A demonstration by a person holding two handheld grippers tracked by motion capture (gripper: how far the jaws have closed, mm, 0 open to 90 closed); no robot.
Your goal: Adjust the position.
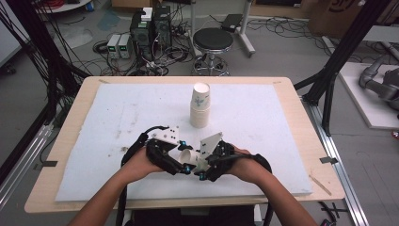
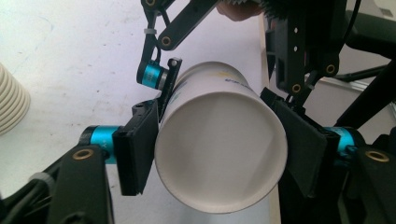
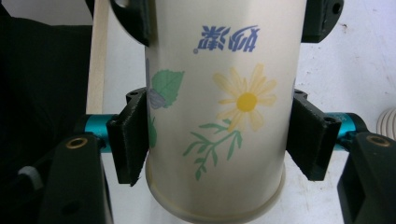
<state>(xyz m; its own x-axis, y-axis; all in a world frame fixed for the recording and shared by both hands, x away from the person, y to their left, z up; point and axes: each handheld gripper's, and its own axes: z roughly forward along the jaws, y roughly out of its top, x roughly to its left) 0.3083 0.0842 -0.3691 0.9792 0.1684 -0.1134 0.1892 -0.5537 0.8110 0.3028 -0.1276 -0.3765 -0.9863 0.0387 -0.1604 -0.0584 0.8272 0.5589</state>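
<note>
So both grippers are on the same white paper cup with a yellow daisy and green leaves printed on it. It's lying on its side, held just above the white foam mat near the front edge of the light wooden table, right between the person's two hands.

The left gripper is clenched on the cup near its open mouth. In the left gripper view you look straight into the cup's pale inside, with one black pad flat against the rim on one side and the other pressed on the opposite side. The wall doesn't look squashed as far as I can tell.

The right gripper is also grasping the cup, closer to its rolled rim end in its own view. The black pads sit tight on both flanks of the printed wall, with blue lettering upside down above the daisy. The left gripper's jaws show at the top of that view, on the far end of the cup.

In the high view the two grippers meet tip to tip with the cup bridging them, left hand and right hand wrapped around the black bodies, grey plates on top.

Further back on the mat, about mid-table, stands an upright stack of matching paper cups, well apart from the grippers. Its ribbed rims peek into the edge of the left gripper view.
</note>
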